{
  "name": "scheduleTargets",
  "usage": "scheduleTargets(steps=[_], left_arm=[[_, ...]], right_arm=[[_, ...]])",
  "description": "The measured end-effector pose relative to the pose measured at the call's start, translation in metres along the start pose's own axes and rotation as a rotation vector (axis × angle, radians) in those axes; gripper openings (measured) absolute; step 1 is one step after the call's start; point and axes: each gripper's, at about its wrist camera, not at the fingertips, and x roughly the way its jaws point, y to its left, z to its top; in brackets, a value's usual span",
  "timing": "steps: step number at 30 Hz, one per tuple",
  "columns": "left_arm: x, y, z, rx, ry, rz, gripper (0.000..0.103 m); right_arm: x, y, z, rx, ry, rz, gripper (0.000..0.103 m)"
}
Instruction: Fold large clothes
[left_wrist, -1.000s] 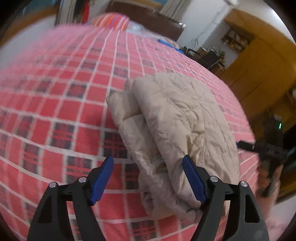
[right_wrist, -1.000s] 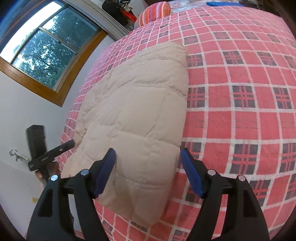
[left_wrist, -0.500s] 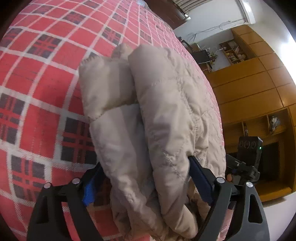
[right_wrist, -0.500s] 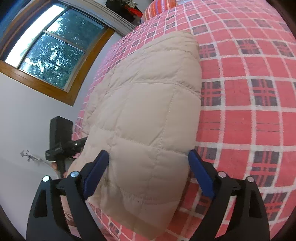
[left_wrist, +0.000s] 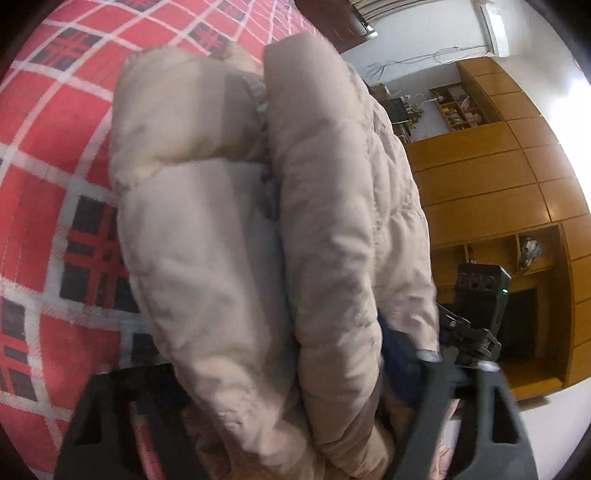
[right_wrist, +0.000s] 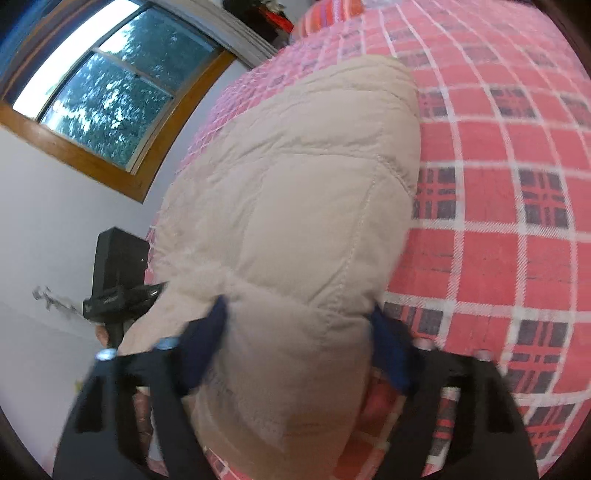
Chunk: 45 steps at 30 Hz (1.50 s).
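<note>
Folded beige quilted jacket (left_wrist: 229, 221) lies on the red plaid bedspread (left_wrist: 48, 155), near the bedspread's edge closest to both cameras. In the left wrist view the jacket shows as two puffy rolls side by side, and their near ends push in between the fingers of the left gripper (left_wrist: 280, 373). The left blue pad is hidden under the fabric and only the right blue pad (left_wrist: 397, 354) shows, touching the jacket's right roll; the fingers stand wide apart with the bundle filling the gap, and whether they press it cannot be told through the blur. Beyond the jacket's right side, off the bedspread, stands a wooden wardrobe (left_wrist: 491, 177), with the other gripper's black body in front of it.

In the right wrist view the jacket's broad quilted face (right_wrist: 295, 192) runs away from the camera along the bedspread's (right_wrist: 509, 192) left edge, below a wood-framed window (right_wrist: 103, 85). The jacket's near end sits between the fingers of the right gripper (right_wrist: 299, 332), both blue pads touching its sides; the span is wide, and a firm grip cannot be told.
</note>
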Motion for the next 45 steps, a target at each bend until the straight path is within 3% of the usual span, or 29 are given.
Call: scheduleTargets(steps=[3,6,12,20,24,28,33,37,39,43,45], left_arm=[[-0.003,-0.012,-0.003,0.030,-0.034,-0.004,0.045],[-0.002,-0.029,-0.002,0.074,-0.054,-0.016,0.040],[0.027,-0.072,0.003,0.121,-0.024,-0.076,0.038],[0.080,-0.138,0.018,0.252,-0.074,-0.076,0.038],[0.105,-0.144,0.024,0.276,-0.117,-0.031,0.038],[0.127,-0.130,0.025,0.233,-0.105,0.003,0.039],[0.132,-0.114,0.018,0.234,-0.100,0.011,0.042],[0.132,-0.119,0.012,0.250,-0.110,0.063,0.050],[0.132,-0.128,0.011,0.237,-0.116,0.098,0.057],[0.129,-0.140,0.013,0.244,-0.124,0.146,0.062],[0.123,-0.145,0.009,0.246,-0.134,0.170,0.066]], right_arm=[[-0.009,0.004,-0.003,-0.032,-0.010,-0.008,0.047],[-0.023,0.004,-0.004,-0.045,-0.035,-0.029,0.043],[-0.082,-0.008,-0.001,-0.038,-0.124,-0.091,0.042],[-0.150,-0.053,0.007,-0.009,-0.222,-0.197,0.042],[-0.150,-0.083,0.014,0.013,-0.231,-0.217,0.042],[-0.132,-0.115,0.020,0.048,-0.209,-0.196,0.042],[-0.117,-0.131,0.012,0.054,-0.206,-0.162,0.046],[-0.116,-0.129,0.008,0.055,-0.210,-0.184,0.049],[-0.120,-0.126,0.009,0.061,-0.208,-0.186,0.055],[-0.125,-0.127,0.004,0.077,-0.207,-0.197,0.060],[-0.128,-0.125,0.001,0.088,-0.215,-0.204,0.069]])
